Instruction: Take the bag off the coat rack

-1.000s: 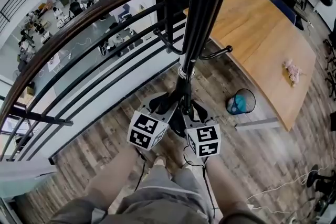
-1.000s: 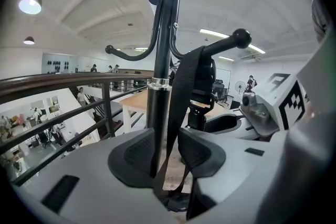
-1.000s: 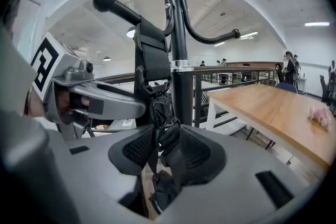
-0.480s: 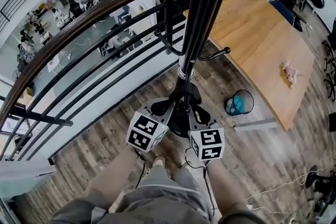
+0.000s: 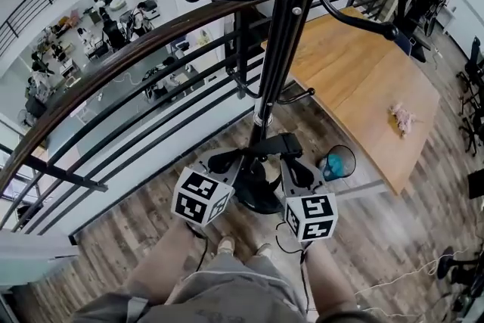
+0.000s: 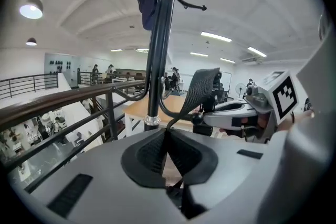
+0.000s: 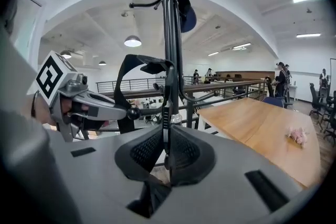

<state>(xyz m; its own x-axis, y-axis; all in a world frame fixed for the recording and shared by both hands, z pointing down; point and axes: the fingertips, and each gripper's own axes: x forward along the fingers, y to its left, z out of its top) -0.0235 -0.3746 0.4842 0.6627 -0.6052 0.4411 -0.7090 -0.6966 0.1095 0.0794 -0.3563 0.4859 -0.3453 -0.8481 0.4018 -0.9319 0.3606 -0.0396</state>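
Low beside the black metal pole of the coat rack (image 5: 283,34), a woven black bag strap (image 6: 202,86) is running between both tools: the left tool (image 6: 167,136) is pinching one stretch, the right tool (image 7: 167,139) another. I cannot tell where the bag's body is hanging. Behind, a wood-topped railing (image 5: 113,64) is curving past. Rightward, a wooden table (image 5: 363,79) is carrying a small pink object (image 5: 403,117), and a blue-lined bin (image 5: 336,161) is standing alongside.
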